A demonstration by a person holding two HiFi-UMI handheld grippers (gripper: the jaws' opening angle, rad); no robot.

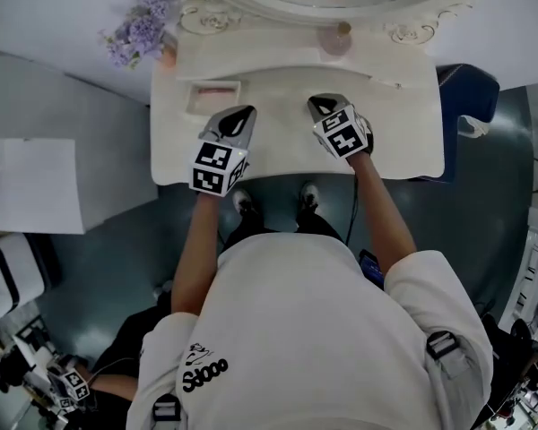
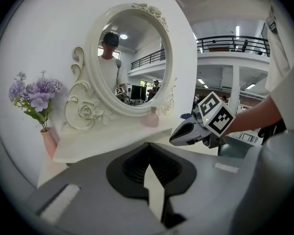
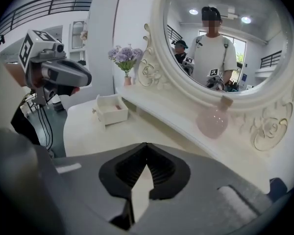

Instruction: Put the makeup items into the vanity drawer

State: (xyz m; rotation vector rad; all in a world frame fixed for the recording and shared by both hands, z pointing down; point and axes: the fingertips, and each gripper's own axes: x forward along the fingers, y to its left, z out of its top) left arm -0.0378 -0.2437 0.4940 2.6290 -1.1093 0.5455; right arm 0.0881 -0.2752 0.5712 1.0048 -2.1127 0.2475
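Observation:
A small white drawer stands open on the white vanity table, left of the middle, with something pink inside; the right gripper view shows the drawer at far left. A round pink bottle stands on the shelf under the mirror. My left gripper hovers over the tabletop just right of the drawer, shut and empty, as its own tips show. My right gripper hangs over the table's middle, also shut with nothing held, its tips meeting. A thin pale stick lies at the right back.
An oval mirror in a carved white frame rises behind the shelf. Purple flowers in a pink vase stand at the shelf's left end. A blue seat is beside the table's right edge, a white cabinet to the left.

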